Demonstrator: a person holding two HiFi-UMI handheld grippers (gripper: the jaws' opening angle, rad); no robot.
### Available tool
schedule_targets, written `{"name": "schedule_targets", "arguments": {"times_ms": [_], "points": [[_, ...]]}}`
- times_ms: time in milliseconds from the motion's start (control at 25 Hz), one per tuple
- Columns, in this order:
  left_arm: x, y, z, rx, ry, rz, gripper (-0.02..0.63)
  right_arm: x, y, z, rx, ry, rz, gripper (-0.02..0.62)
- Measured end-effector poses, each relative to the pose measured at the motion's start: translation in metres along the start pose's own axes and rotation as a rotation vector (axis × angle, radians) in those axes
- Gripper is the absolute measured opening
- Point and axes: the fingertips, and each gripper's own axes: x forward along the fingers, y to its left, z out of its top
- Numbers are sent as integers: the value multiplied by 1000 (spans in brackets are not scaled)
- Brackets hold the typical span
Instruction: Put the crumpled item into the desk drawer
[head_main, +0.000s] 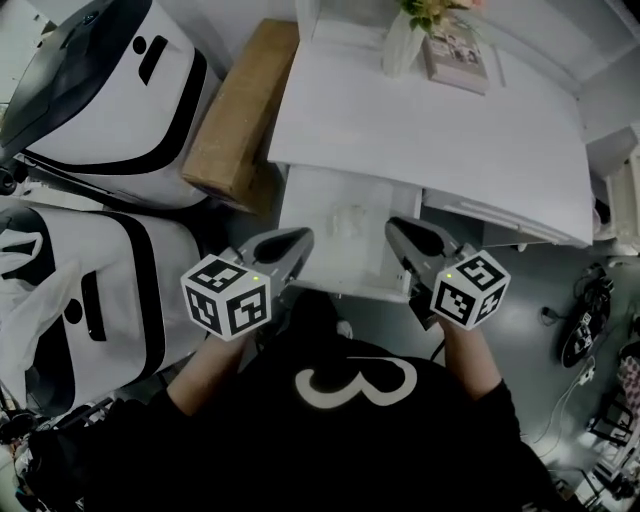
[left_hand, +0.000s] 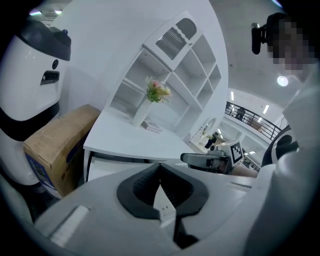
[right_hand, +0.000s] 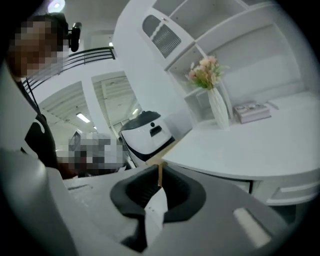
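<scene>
A pale crumpled item (head_main: 352, 218) lies inside the open white drawer (head_main: 318, 262), which is pulled out from under the white desk (head_main: 430, 140). My left gripper (head_main: 303, 238) hovers over the drawer's left side with its jaws together and nothing between them. My right gripper (head_main: 393, 226) hovers over the drawer's right edge, its jaws also together and empty. The crumpled item sits between the two tips and touches neither. The left gripper view shows its closed jaws (left_hand: 160, 167) and the right gripper (left_hand: 210, 159) beyond them. The right gripper view shows its closed jaws (right_hand: 159, 172) pointing past the desk edge.
A vase of flowers (head_main: 405, 40) and a small book (head_main: 455, 55) stand at the back of the desk. A cardboard box (head_main: 240, 110) leans at the desk's left. Two white and black robot bodies (head_main: 110, 90) fill the left. Cables (head_main: 585, 325) lie on the floor at right.
</scene>
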Motion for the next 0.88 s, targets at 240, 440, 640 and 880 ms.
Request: {"name": "schedule_targets", "arguments": {"times_ms": [240,440,640,880], "points": [[-29,-68,6,72,-79,-48,8,-56,66,18,-149,-91,84,3],[-53,-119,4,129,-135,-85,8,-95,104,20,-178,-146,123,3],[-72,-164,1,187,-170,-122,8,-129,137,21,-190,-194,168,2],[-79,-200,-7,231,-179,-153,8,-161,148,15,-194,-228,152,2]]}}
